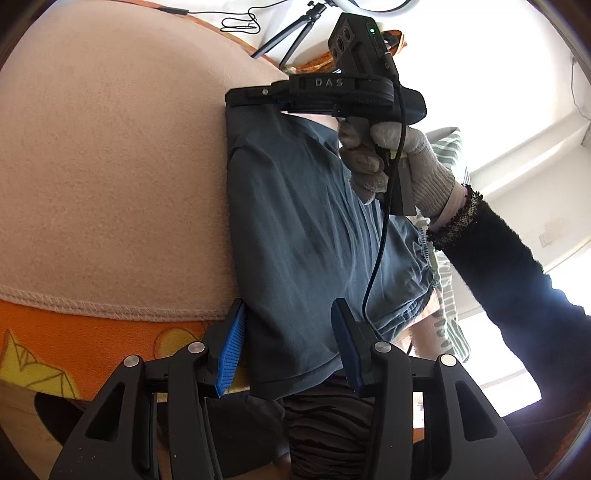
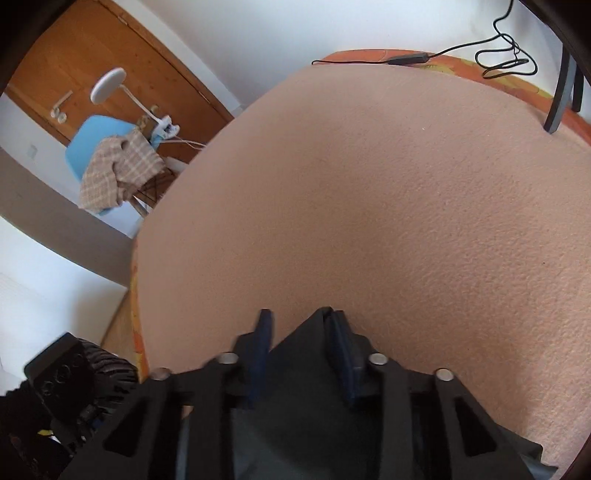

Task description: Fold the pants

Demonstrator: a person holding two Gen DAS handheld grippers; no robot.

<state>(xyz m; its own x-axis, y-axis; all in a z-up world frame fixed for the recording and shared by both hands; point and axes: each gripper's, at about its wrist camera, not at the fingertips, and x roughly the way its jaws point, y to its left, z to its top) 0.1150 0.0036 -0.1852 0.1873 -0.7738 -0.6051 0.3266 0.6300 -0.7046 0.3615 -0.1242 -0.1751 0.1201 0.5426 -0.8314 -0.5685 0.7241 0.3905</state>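
Observation:
Dark blue-grey pants [image 1: 295,236] lie folded in a long strip on the pink blanket [image 1: 110,166]. My left gripper [image 1: 291,347] is open, its blue fingertips [image 1: 232,350] straddling the near end of the pants, which lies between them. My right gripper [image 1: 258,99], seen from the left wrist view, is at the far end of the pants. In the right wrist view the right gripper [image 2: 299,347] stands open with a corner of the pants [image 2: 295,376] between its fingers.
The pink blanket [image 2: 369,184] covers an orange patterned sheet [image 1: 74,339]. A tripod [image 1: 295,33] and black cables [image 2: 498,59] sit at the far edge. A blue chair with a checked cloth [image 2: 118,166] stands beyond. A striped cloth [image 1: 450,295] lies to the right.

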